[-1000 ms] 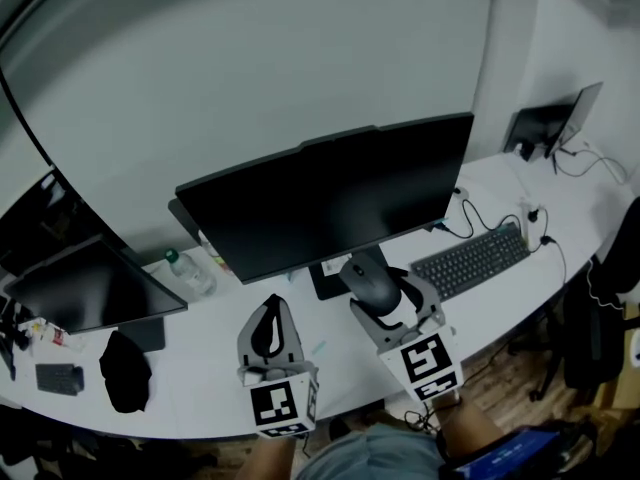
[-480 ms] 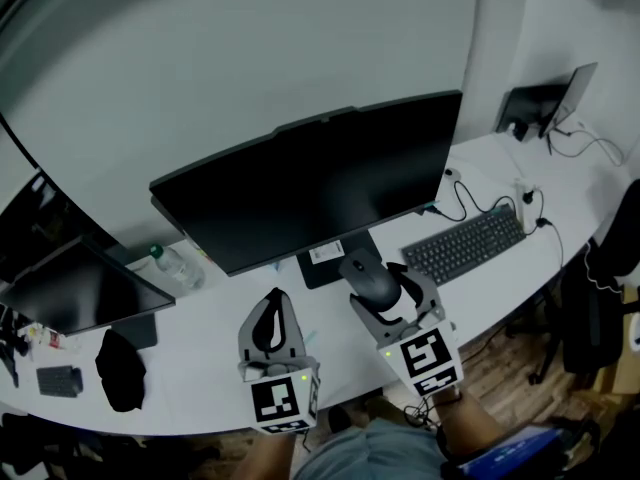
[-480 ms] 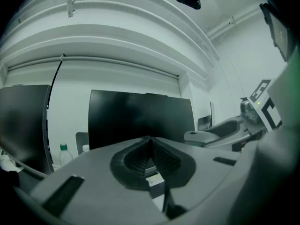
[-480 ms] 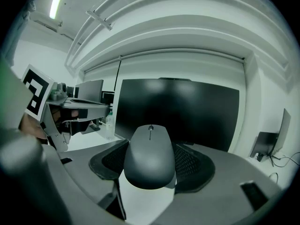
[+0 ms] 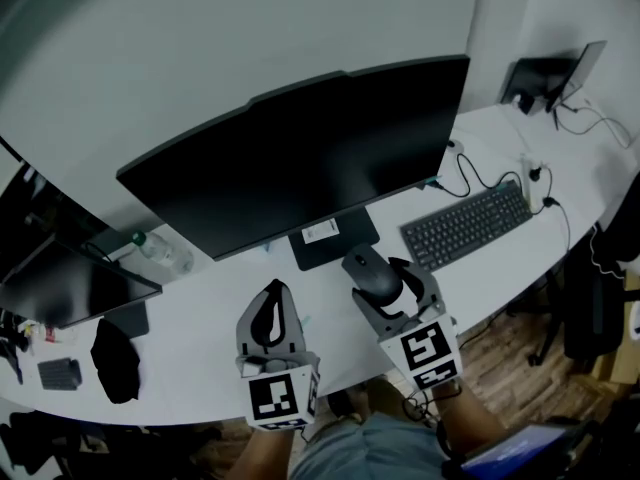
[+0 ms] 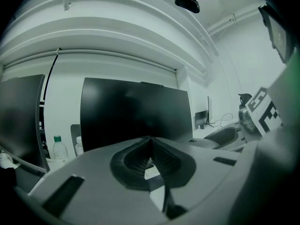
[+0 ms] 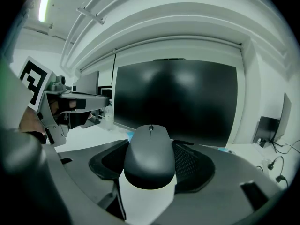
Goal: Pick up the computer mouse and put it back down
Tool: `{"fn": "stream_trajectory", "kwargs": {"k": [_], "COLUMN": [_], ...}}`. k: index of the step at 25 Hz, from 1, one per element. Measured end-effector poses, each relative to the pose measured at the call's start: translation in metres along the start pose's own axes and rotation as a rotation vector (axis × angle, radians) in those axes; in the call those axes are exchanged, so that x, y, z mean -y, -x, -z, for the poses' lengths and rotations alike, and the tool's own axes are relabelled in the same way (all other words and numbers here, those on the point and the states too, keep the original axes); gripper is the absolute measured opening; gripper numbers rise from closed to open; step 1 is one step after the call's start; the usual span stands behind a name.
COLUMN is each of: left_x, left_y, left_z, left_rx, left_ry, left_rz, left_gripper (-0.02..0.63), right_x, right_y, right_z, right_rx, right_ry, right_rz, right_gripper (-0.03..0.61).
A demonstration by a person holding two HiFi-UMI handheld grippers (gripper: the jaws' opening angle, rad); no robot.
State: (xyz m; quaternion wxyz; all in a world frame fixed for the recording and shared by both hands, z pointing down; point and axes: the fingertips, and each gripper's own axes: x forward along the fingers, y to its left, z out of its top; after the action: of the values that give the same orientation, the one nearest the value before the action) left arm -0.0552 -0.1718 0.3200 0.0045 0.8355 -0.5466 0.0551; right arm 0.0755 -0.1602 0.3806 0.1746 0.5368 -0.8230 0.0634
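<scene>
Dark grey oval computer mouse (image 5: pixel 371 274): still clamped in right gripper (image 5: pixel 381 279), seemingly off white desk (image 5: pixel 215 320), set-down pending; left gripper (image 5: pixel 271 294) closed, empty.

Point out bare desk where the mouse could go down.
Bare desk lies between the bottle and the monitor base, and along the front edge before the keyboard. Crowded: the left end around the black object, and the right corner with its cables.
</scene>
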Motion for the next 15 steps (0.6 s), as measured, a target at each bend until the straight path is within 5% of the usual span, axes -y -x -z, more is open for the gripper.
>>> {"fn": "stream_trajectory", "kwargs": {"k": [15], "left_x": [0.008], "left_y": [-0.025], "left_z": [0.047], "left_rx": [-0.116], "left_ry": [0.020], "left_rz": [0.020], "left_gripper": [0.005], "right_x": [0.010], "right_y": [-0.031], "right_z": [0.068], "right_rx": [-0.131], "right_ry": [-0.065], "right_rz": [-0.020], "right_gripper": [0.302]}}
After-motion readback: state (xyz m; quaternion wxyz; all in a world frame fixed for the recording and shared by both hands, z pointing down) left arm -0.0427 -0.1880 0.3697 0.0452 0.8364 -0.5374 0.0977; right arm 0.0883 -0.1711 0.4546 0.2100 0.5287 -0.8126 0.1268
